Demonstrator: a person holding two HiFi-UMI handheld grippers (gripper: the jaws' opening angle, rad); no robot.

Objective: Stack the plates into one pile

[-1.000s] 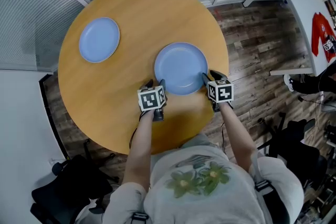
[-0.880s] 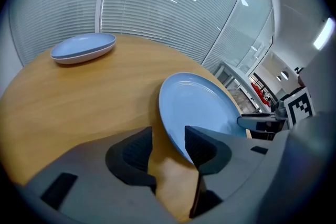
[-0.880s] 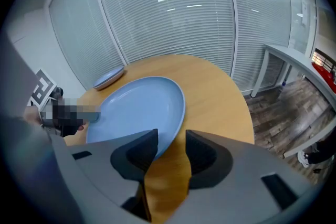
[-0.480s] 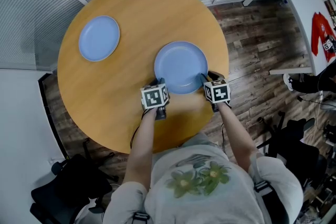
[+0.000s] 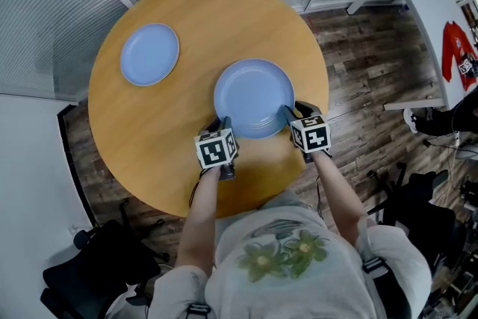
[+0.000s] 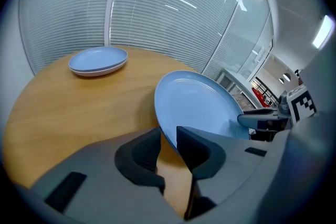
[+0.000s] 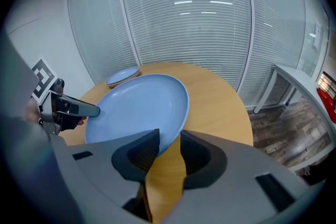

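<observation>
The head view looks steeply down from above the person and takes in the whole round table and the floor beside it. The left gripper view sits low at the table's near left, close behind its jaws, facing far and right. The right gripper view mirrors it from the near right. All three share the large plate and the small plate far left.
</observation>
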